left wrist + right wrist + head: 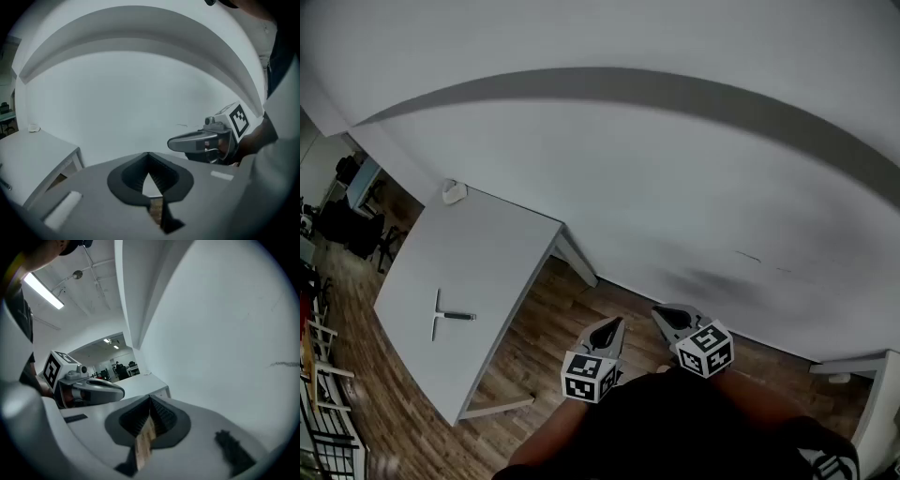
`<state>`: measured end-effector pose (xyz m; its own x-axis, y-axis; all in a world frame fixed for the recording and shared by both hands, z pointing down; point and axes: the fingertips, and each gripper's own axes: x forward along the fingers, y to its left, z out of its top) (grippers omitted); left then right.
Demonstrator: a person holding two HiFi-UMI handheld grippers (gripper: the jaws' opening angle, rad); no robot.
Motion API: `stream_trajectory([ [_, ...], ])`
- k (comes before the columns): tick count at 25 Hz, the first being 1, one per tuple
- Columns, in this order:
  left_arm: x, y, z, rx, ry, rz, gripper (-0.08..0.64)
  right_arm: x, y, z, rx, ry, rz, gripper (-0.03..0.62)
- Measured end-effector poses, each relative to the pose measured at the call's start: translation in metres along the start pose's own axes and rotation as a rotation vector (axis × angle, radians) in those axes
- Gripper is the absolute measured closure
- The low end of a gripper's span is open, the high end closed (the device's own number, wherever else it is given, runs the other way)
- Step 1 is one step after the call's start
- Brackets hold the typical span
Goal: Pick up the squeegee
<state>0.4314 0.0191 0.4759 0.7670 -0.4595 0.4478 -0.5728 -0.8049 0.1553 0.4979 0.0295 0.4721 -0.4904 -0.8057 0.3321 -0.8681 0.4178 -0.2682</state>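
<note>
Both tongs hang in the air in front of the person, side by side and angled a little downward, over the wood floor [546, 330] and facing the white wall [694, 178]. The left tongs [617, 323] are closed: in their own view the two dark tips meet at a point with nothing caught between them. The right tongs [664, 315] are closed too, tips pressed together and empty. Each one's view shows the other just beside it. The squeegee [450, 316] lies flat on the white worktop [483, 248], well off to the left of both tongs and touched by neither. Its long blade runs along the worktop's length and its dark handle sticks out sideways from the middle of the blade. At the far corner of the worktop, against the wall, sits a small white object [454, 192], too small to make out. Dark chairs [352, 225] stand beyond the worktop at the left edge
</note>
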Motion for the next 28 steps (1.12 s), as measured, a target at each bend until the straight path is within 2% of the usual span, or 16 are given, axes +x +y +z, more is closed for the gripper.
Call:
stream_trajectory([
  [7,0.006,-0.006,0.01,-0.002,-0.015,0.012,0.552,-0.004,-0.001,0.0,-0.025,0.014,0.022,0.586],
  [15,0.012,-0.012,-0.001,-0.012,-0.009,0.024,0.552,-0.007,-0.004,-0.007,-0.043,0.044,0.051,0.586],
  [28,-0.007,-0.004,-0.011,-0.083,-0.036,0.126,0.552,0.004,0.013,-0.013,-0.081,0.095,0.158,0.586],
])
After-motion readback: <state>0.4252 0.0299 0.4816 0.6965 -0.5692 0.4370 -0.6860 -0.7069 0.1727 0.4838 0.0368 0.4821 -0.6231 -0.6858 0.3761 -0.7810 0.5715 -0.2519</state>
